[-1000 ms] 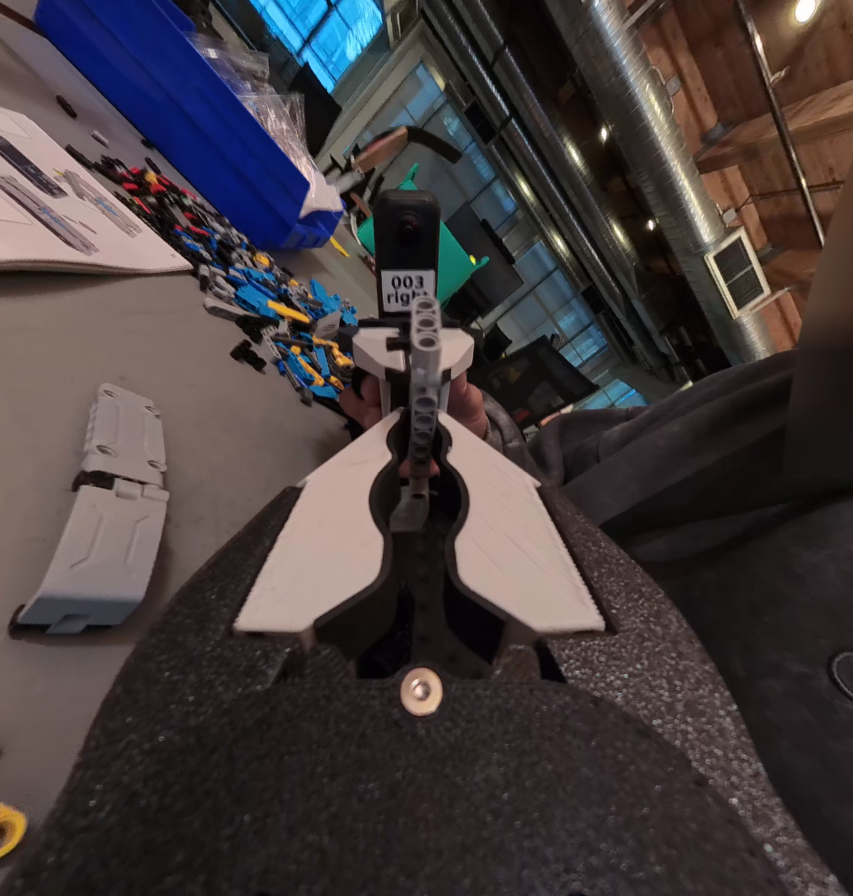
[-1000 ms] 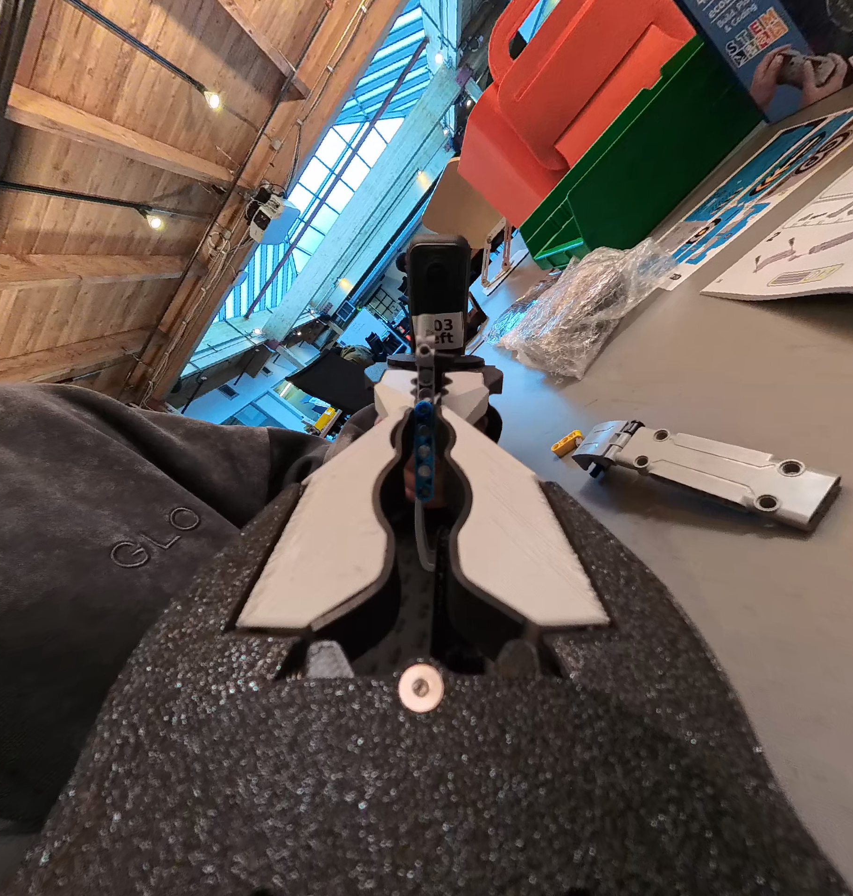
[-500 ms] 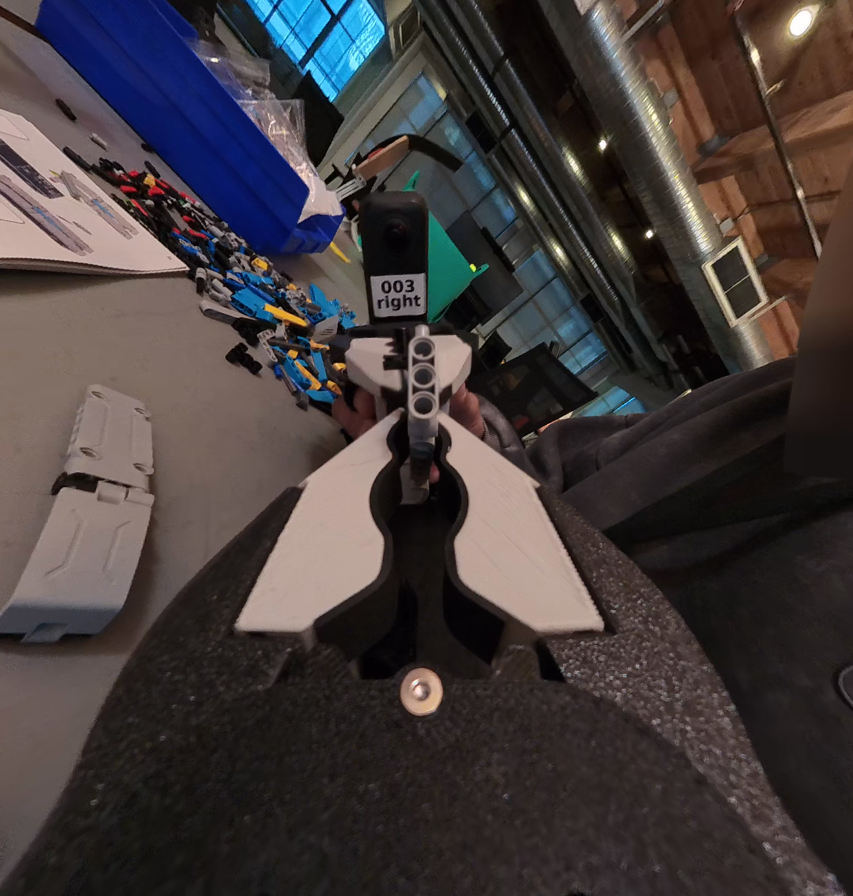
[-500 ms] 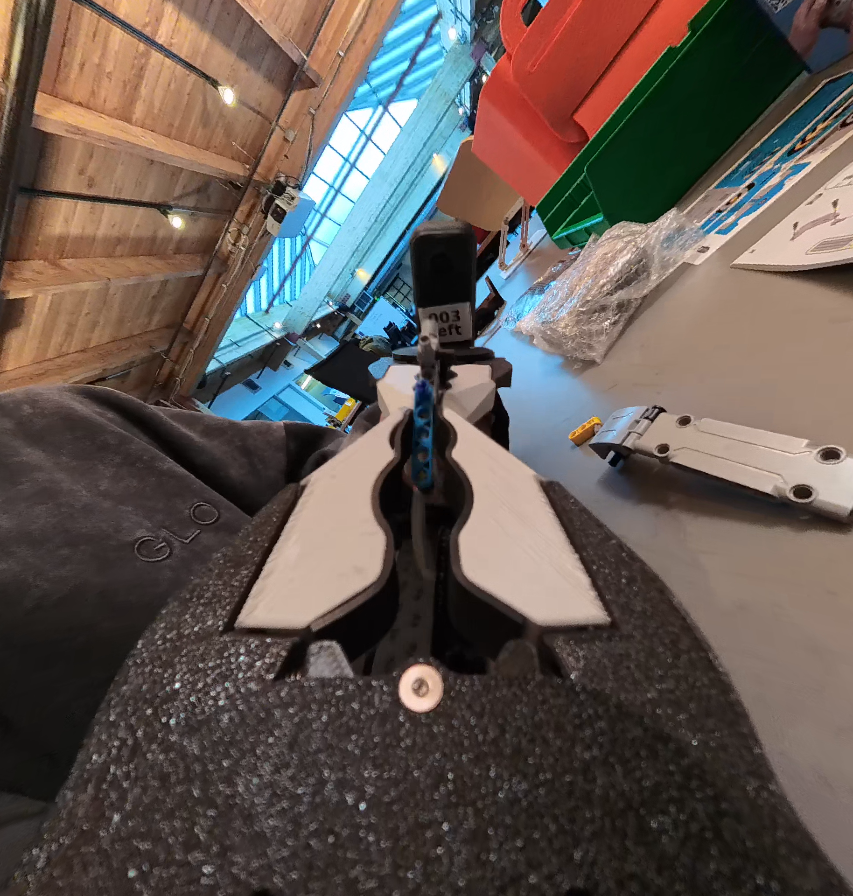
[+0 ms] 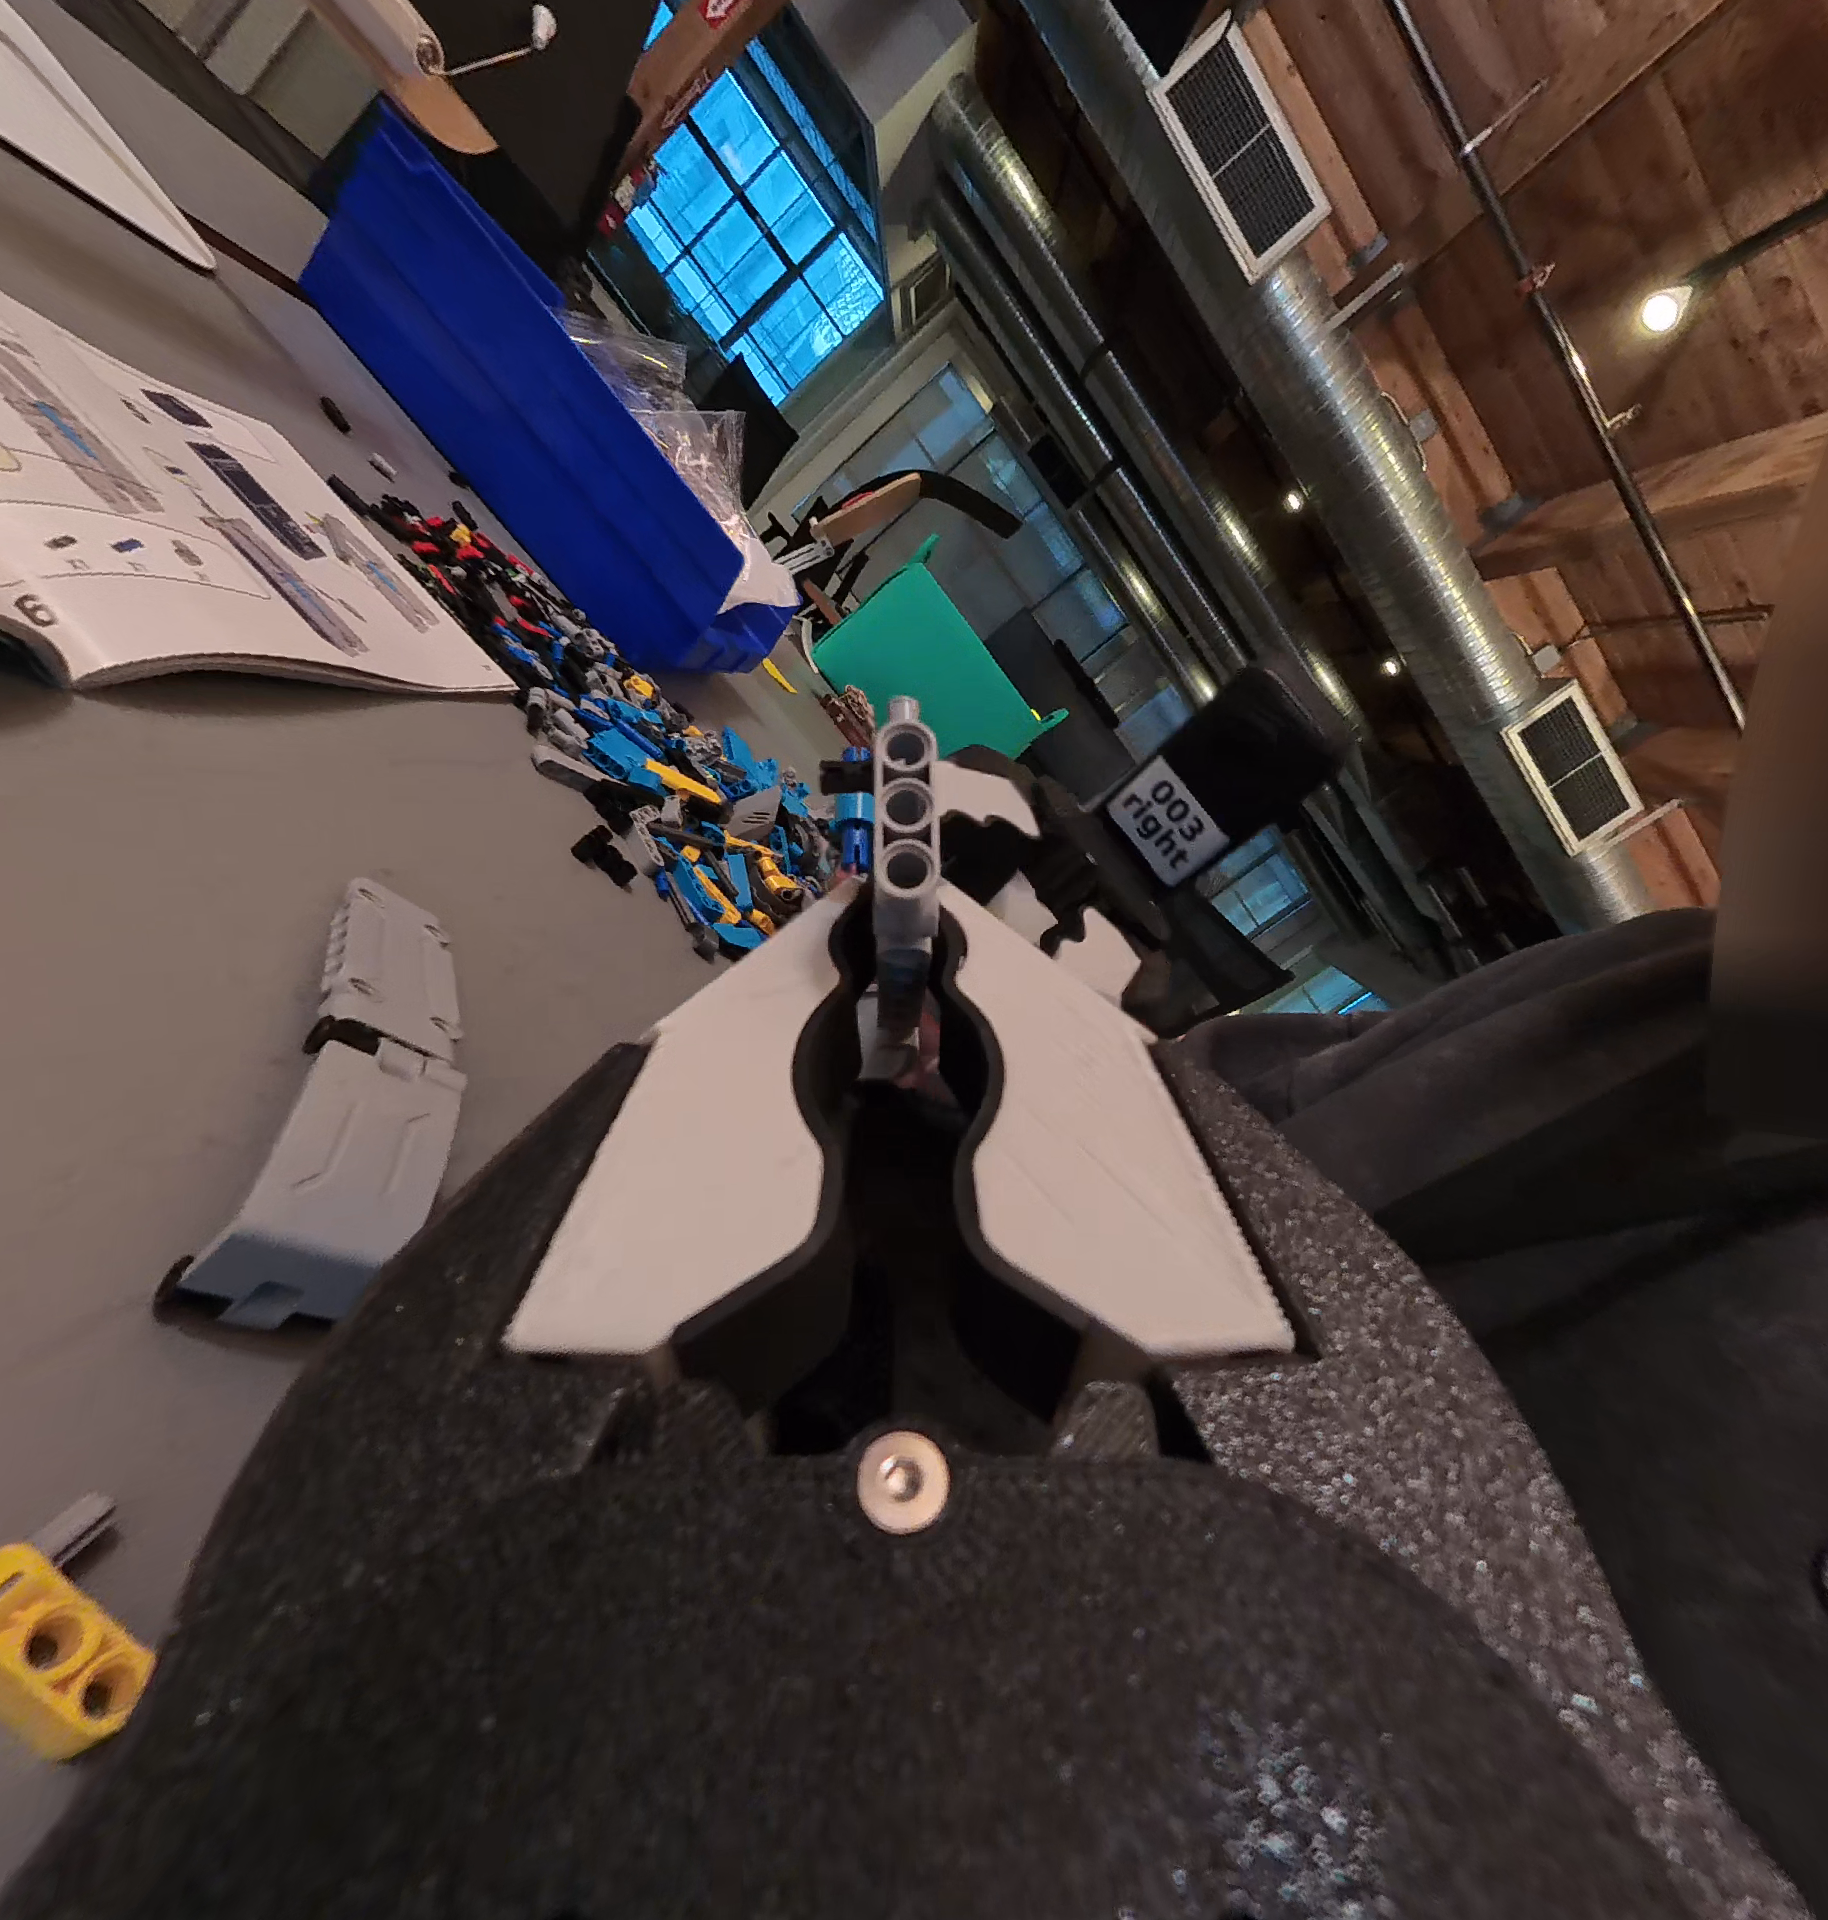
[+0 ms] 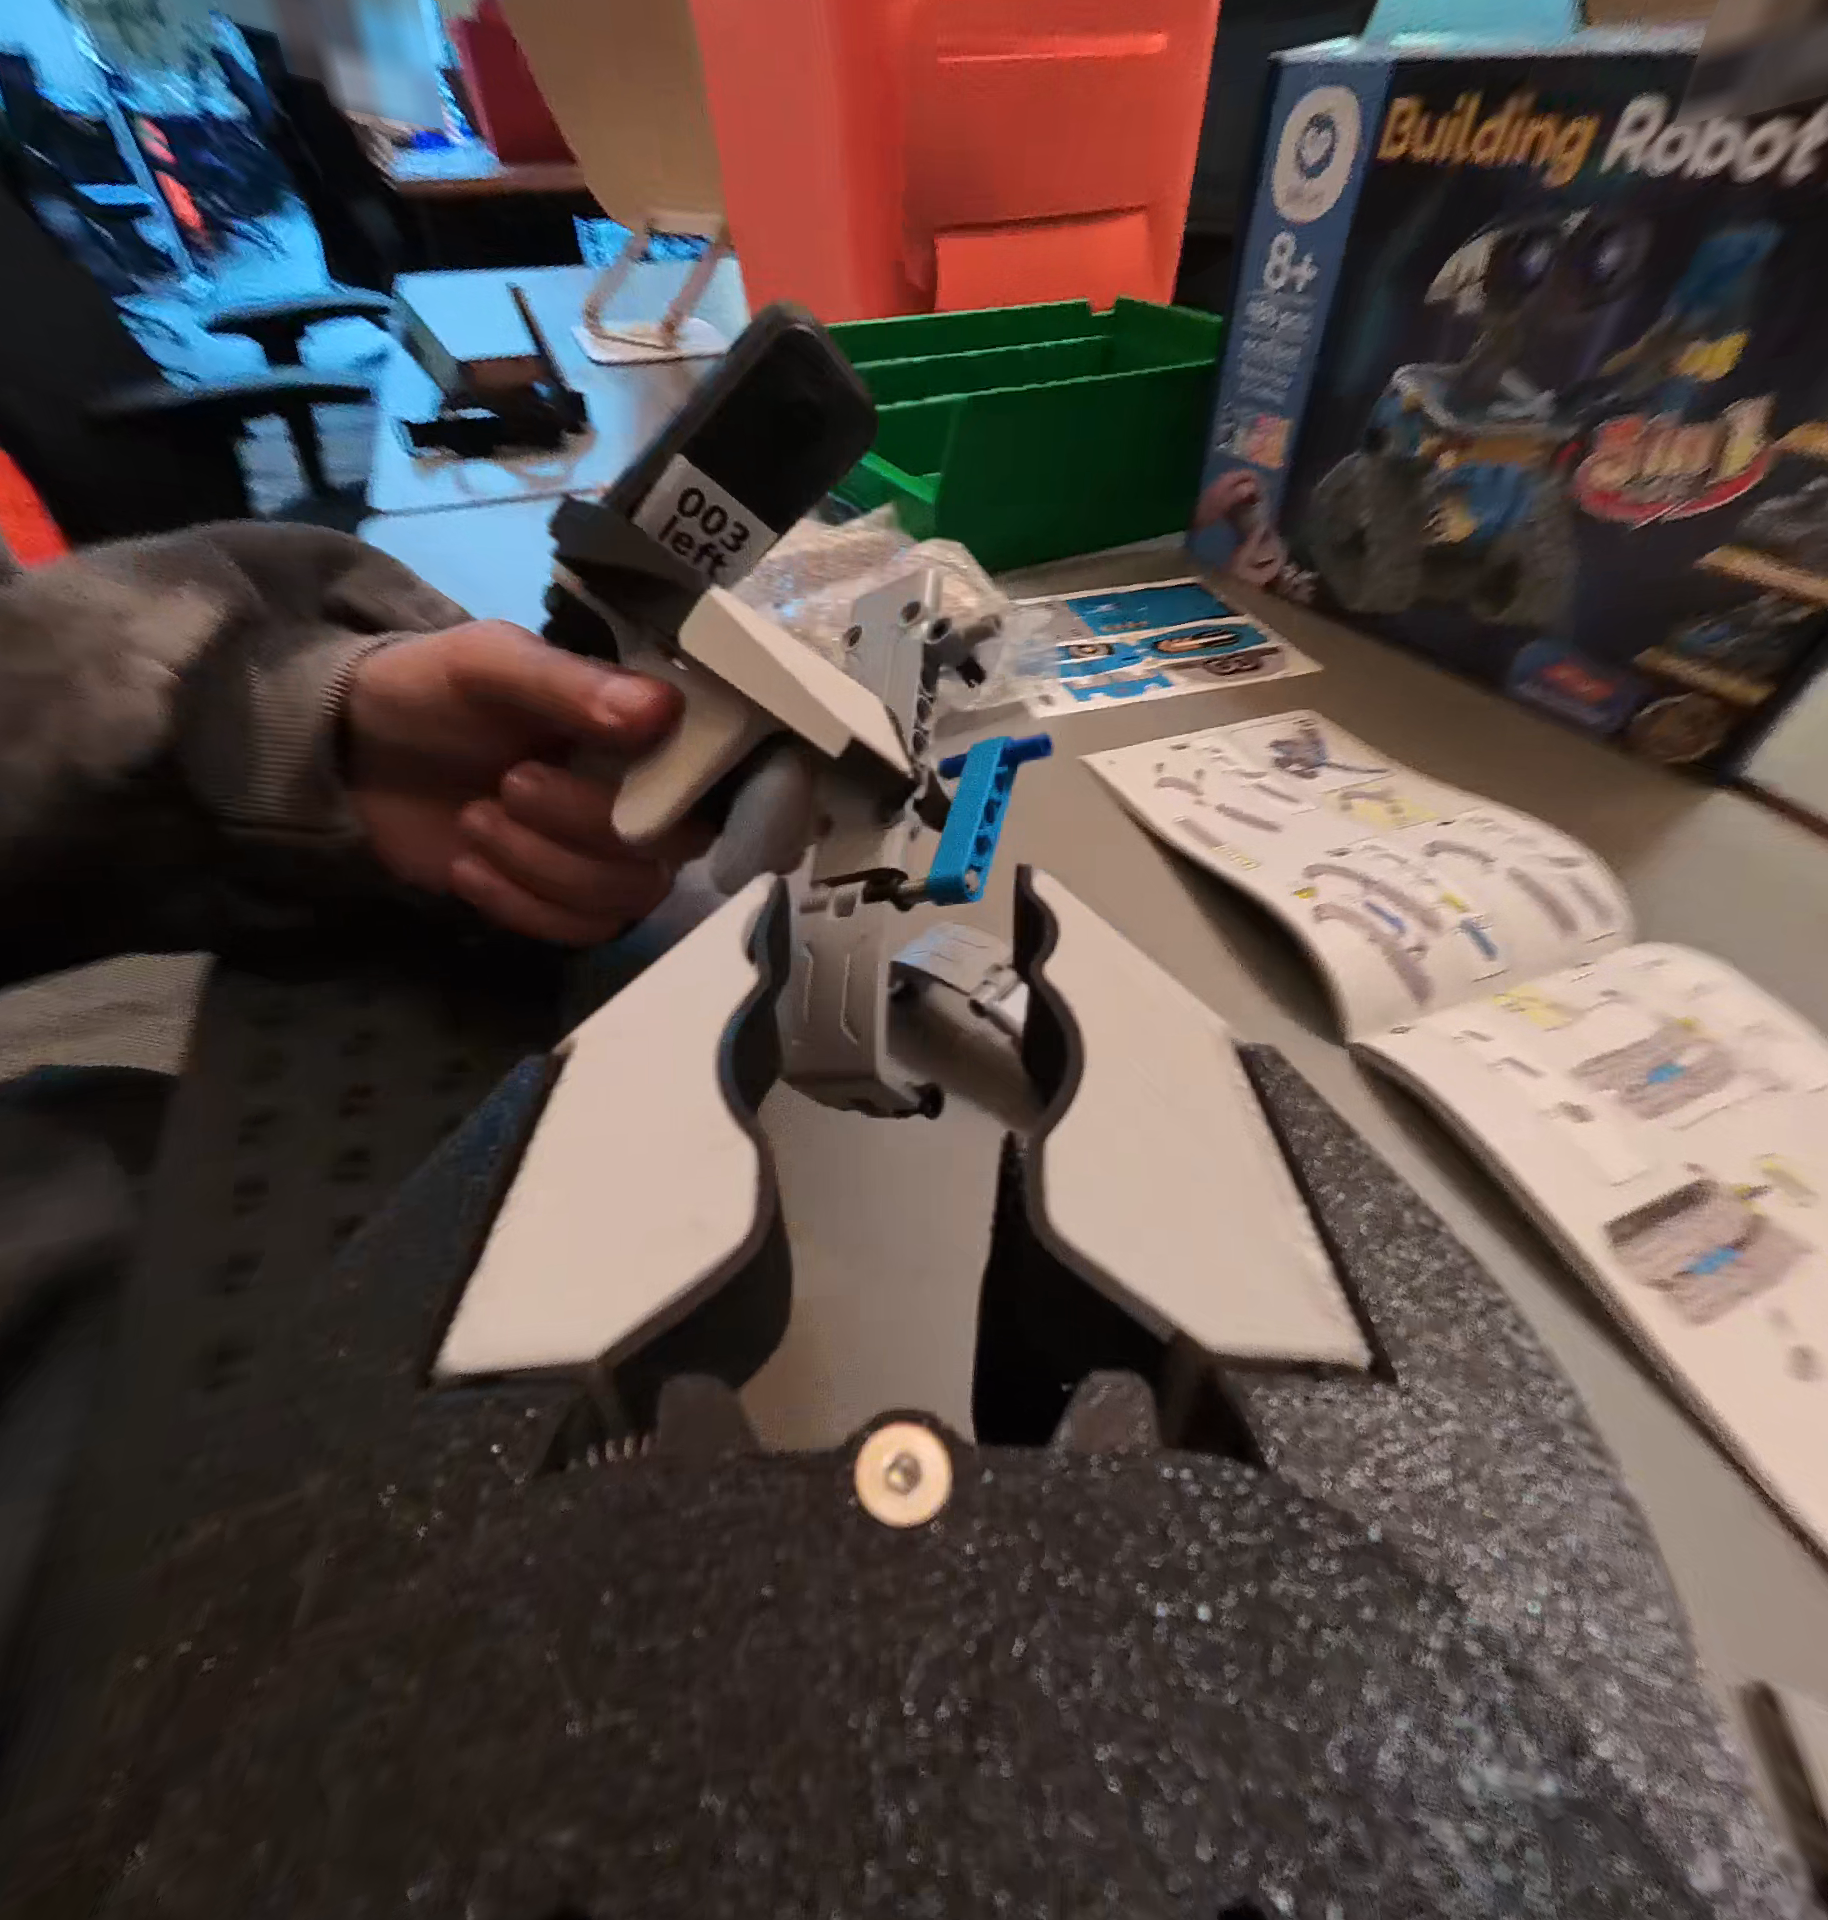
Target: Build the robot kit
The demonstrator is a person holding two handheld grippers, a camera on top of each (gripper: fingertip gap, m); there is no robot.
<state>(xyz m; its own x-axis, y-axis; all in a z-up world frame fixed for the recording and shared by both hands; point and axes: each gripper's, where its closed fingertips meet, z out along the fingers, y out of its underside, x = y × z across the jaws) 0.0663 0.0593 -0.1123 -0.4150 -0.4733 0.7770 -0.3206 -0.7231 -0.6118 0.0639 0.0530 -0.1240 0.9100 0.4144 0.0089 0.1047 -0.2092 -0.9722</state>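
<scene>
My left gripper (image 5: 905, 914) is shut on a grey beam with round holes (image 5: 908, 821), which sticks out past the fingertips. In the right wrist view a hand holds that left gripper (image 6: 894, 748) up, and the beam belongs to a small assembly of grey panels (image 6: 837, 997) with a blue beam (image 6: 972, 821) on a pin. My right gripper (image 6: 902, 881) is open, with its jaws on either side of the assembly's lower grey panels. I cannot tell whether they touch it. The right gripper also shows in the left wrist view (image 5: 1035, 883), just behind the beam.
A grey hinged panel (image 5: 359, 1122) and a yellow block (image 5: 42, 1652) lie on the grey table. A pile of small blue, black and yellow parts (image 5: 661, 769) lies by a blue bin (image 5: 515, 405). An open booklet (image 6: 1512, 1018), a green bin (image 6: 1035, 416) and a printed box (image 6: 1575, 395) stand to the right. Both grippers' tips are close together, under 4 cm apart. The yellow block (image 5: 42, 1652) is about 15 cm from both grippers' fingertips.
My right gripper has opened and swung round to face the left gripper from the side. The left gripper stays shut on the grey beam and has tilted, so the table shows more.
</scene>
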